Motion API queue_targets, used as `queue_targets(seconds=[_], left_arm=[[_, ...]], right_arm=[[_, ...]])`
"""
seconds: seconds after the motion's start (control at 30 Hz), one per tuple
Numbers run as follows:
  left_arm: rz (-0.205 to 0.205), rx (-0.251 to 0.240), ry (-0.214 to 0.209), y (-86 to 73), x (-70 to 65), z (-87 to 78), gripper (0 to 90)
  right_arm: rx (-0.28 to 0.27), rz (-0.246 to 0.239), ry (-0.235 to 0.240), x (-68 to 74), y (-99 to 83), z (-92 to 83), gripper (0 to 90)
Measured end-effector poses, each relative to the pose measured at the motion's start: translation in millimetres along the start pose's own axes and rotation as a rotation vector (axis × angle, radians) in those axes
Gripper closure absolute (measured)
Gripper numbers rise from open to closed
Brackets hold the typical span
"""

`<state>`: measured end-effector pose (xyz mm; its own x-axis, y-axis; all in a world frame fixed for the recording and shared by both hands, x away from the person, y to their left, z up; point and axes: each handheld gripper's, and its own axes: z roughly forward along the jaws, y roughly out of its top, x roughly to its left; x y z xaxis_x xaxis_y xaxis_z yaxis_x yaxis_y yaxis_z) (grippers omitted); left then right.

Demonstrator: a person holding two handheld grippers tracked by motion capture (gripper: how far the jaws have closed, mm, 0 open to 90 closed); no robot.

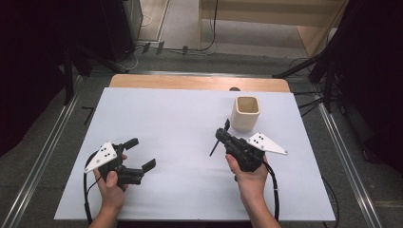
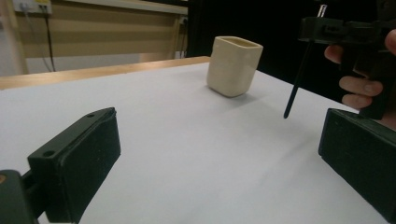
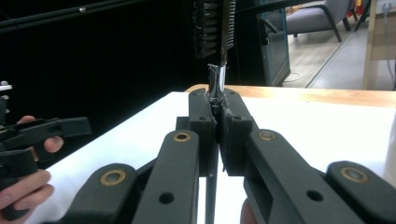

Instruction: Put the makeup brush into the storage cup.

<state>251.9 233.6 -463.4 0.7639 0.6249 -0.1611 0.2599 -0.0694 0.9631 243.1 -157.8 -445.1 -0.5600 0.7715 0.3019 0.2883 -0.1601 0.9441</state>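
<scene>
White table top, 1 sheet, sitting on a wood surface; a strip of wood edge shows along the far side. Near edge runs under the person's forearms. Left and right edges drop to grey floor with metal rails.

1 cream cup, squarish with rounded corners, upright, mouth open upward, on the right half toward the far edge but set in from it. In the left gripper view the cup stands alone with bare white around it.

2 grippers, 1 per hand. Left gripper is held over the near-left part of the table, jaws spread wide with nothing between them; in its own view the left gripper shows 2 black pads far apart with bare table between. Left hand wraps the handle.

Right gripper is held near centre-right, just beside the cup on its near-left side, apart from it. Its jaws are pressed together on 1 thin black brush, handle end slanting down toward the table, bristle end up. In the right gripper view the right gripper clamps the brush, bristles above the jaws. In the left gripper view the brush tip hangs just clear of the surface; touching or not, cannot tell.

Open room: wide bare span across centre and far-left of the table.
</scene>
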Motion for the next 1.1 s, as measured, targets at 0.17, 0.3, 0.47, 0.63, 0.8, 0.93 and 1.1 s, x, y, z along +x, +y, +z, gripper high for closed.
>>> queue_targets(seconds=[0.17,0.3,0.47,0.63,0.8,0.93,1.1], left_arm=[[0.008,-0.009,0.043,-5.6,7.9,-16.5,0.0],[0.013,-0.013,0.082,-10.3,13.5,-30.0,0.0],[0.032,-0.003,0.104,-14.0,15.3,-38.1,0.0],[0.024,-0.013,0.121,-17.7,19.3,-48.1,0.0],[0.019,-0.015,0.127,-22.2,21.1,-52.6,0.0],[0.016,-0.009,0.136,-25.4,23.2,-57.4,0.0],[0.009,-0.020,0.151,-26.3,27.4,-65.4,0.0]], right_arm=[[-0.003,-0.020,-0.013,-1.5,3.3,-1.8,86.8],[-0.018,-0.039,-0.036,-7.1,9.7,-5.9,86.8],[-0.029,-0.054,-0.051,-12.3,15.8,-9.0,86.8],[-0.036,-0.063,-0.079,-19.7,24.1,-9.7,86.8],[-0.043,-0.088,-0.103,-24.7,34.9,-10.3,86.8],[-0.045,-0.100,-0.114,-28.1,43.1,-10.1,86.7],[-0.049,-0.117,-0.125,-31.1,51.7,-8.6,86.8]])
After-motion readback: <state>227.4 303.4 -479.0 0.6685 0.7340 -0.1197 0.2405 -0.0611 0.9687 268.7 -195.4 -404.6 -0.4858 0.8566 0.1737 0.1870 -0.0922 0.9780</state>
